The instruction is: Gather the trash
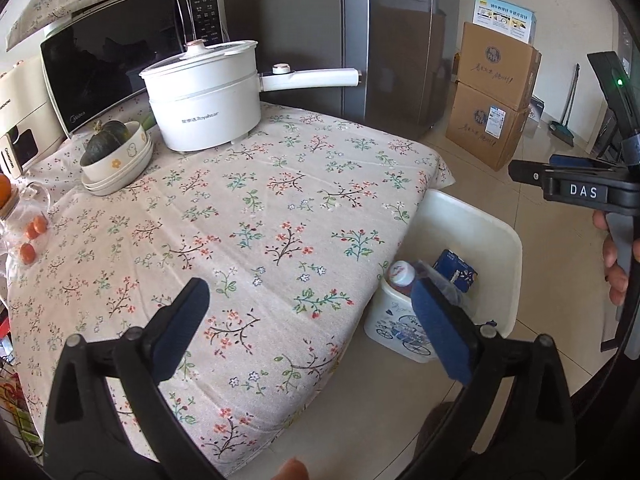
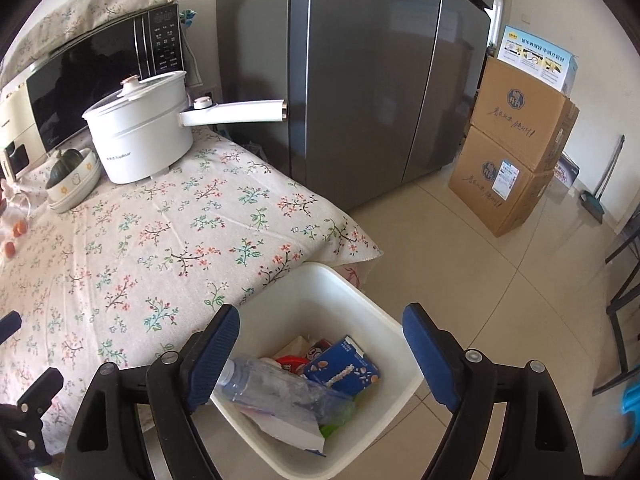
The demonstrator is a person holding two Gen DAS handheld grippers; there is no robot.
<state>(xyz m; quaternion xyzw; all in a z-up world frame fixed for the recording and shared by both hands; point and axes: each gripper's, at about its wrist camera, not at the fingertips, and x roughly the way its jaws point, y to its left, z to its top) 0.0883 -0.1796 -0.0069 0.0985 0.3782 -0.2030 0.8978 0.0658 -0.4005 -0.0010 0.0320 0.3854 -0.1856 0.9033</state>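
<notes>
A white trash bin (image 2: 348, 300) stands on the floor against the table's corner; it also shows in the left wrist view (image 1: 480, 224). It holds a clear plastic bottle (image 2: 276, 388), a blue carton (image 2: 344, 368), a red-capped item (image 2: 290, 360) and white paper. My right gripper (image 2: 320, 340) is open and empty directly above the bin. My left gripper (image 1: 308, 312) is open and empty over the table's front corner. The right gripper's body (image 1: 576, 188) shows at the right edge of the left wrist view.
The table has a floral cloth (image 1: 240, 208). On it stand a white electric pot (image 1: 204, 100), stacked bowls with a green squash (image 1: 116, 152), a microwave (image 1: 112, 60) and small oranges (image 1: 32, 236). A grey fridge (image 2: 372, 80) and stacked cardboard boxes (image 2: 516, 148) stand behind.
</notes>
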